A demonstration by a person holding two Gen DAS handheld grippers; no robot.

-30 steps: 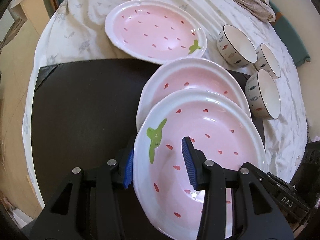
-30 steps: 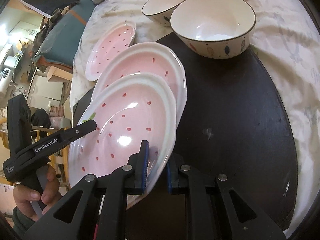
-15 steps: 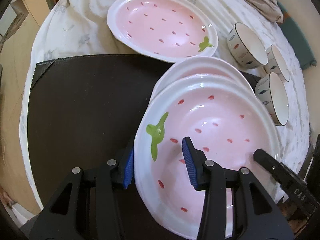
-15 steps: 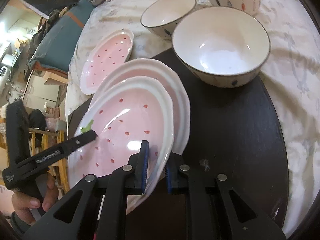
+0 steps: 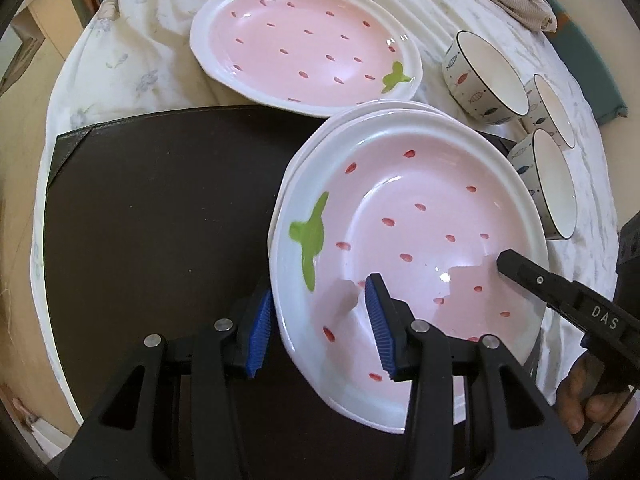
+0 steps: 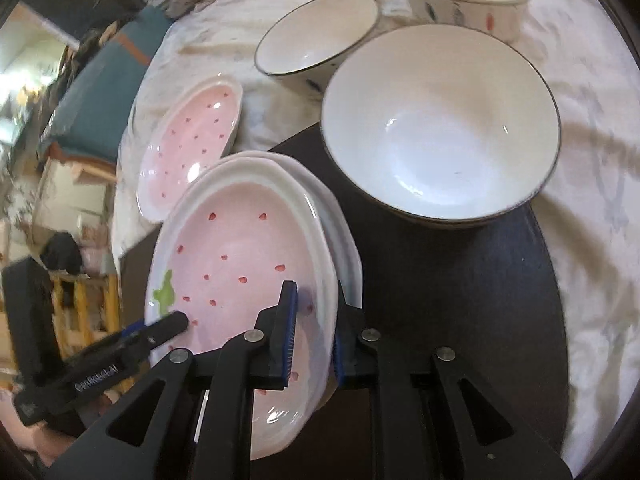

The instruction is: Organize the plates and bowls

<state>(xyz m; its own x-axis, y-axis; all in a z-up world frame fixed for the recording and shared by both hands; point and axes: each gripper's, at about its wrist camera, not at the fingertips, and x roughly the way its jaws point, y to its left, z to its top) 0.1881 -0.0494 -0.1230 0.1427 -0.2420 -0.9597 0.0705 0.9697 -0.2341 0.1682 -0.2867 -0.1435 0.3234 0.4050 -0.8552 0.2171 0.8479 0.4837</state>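
Note:
A pink strawberry-pattern plate [image 5: 420,216] lies over a second matching plate [image 5: 360,110] on the dark mat; only the lower plate's rim shows. My left gripper [image 5: 318,322] straddles the top plate's near rim, with a gap between its outer blue pad and the rim. My right gripper [image 6: 314,334] is shut on the same plate [image 6: 240,248] at its opposite rim. A third pink plate [image 5: 304,44] sits on the white cloth beyond the mat. Three white bowls with fish prints [image 5: 484,76] [image 5: 554,110] [image 5: 550,184] stand at the right.
The dark round mat [image 5: 160,208] covers the near table. The nearest bowl [image 6: 440,128] sits at the mat's far edge in the right wrist view. A flowered white cloth [image 5: 132,52] lies under everything. A teal cushion [image 5: 592,76] sits beyond the bowls.
Both grippers have carried the top plate forward, over the lower plate, so it now hides most of it. The bowls and the far plate look closer.

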